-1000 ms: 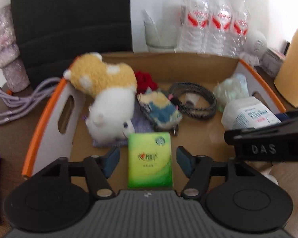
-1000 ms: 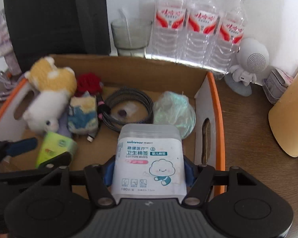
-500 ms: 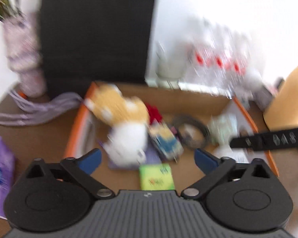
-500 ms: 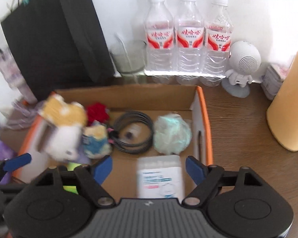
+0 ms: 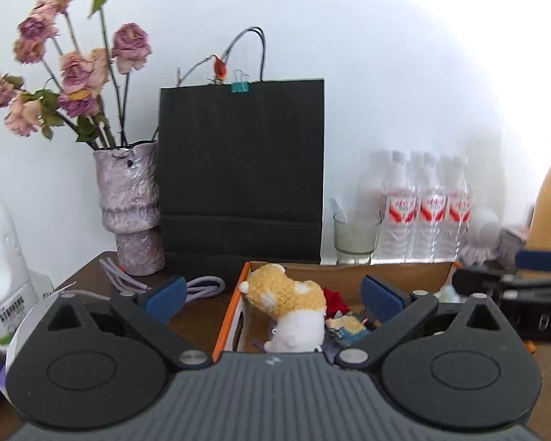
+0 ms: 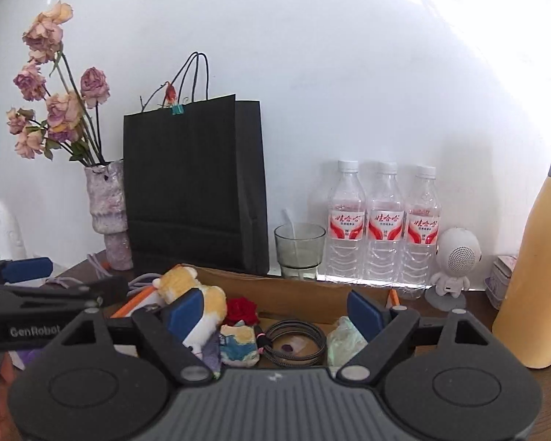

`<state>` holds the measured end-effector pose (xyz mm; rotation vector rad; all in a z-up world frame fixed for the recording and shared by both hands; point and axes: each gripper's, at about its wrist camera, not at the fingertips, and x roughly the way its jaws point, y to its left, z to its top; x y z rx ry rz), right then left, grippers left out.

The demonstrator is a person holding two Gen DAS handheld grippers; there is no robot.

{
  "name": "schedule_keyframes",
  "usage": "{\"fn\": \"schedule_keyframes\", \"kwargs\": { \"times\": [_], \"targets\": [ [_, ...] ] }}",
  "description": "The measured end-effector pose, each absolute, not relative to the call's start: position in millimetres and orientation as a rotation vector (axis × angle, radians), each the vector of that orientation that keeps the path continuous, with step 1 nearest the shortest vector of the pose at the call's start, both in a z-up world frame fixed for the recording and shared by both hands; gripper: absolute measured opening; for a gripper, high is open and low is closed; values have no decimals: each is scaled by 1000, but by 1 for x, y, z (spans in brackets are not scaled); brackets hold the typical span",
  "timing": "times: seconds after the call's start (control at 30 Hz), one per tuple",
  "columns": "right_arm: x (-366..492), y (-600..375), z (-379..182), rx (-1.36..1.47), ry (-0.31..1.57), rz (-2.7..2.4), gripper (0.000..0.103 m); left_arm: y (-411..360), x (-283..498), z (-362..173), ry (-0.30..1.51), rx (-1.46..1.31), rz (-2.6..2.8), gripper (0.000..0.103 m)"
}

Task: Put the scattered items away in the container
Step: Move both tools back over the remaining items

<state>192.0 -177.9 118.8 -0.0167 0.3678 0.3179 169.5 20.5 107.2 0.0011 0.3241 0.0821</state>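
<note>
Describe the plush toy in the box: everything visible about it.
The plush toy is a small fuzzy animal with a tan-orange back and head, white patches, small white ears and a white belly. It looks soft, like fleece. It lies on its side at the left end of the cardboard box, leaning on the orange-edged left wall, with its head toward the back. A red fabric item sits just beside it on the right. Neither set of tongs touches it; both are open and raised above the box.

White wall (image 6: 349, 73), dark wooden table (image 6: 470, 312), bright right-side glare
</note>
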Motion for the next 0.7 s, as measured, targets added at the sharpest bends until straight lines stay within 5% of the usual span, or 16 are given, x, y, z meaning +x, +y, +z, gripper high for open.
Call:
{"fn": "schedule_keyframes", "kwargs": {
  "times": [0.2, 0.47, 0.7],
  "targets": [
    [133, -190, 121, 19, 352, 310, 90, 15, 96, 97, 327, 31, 84, 103],
    [-41, -252, 42, 240, 471, 339, 91, 6, -74, 25, 463, -87, -9, 103],
    [-87, -268, 16, 194, 567, 265, 90, 5, -73, 21, 514, -74, -23, 103]
  ]
}}
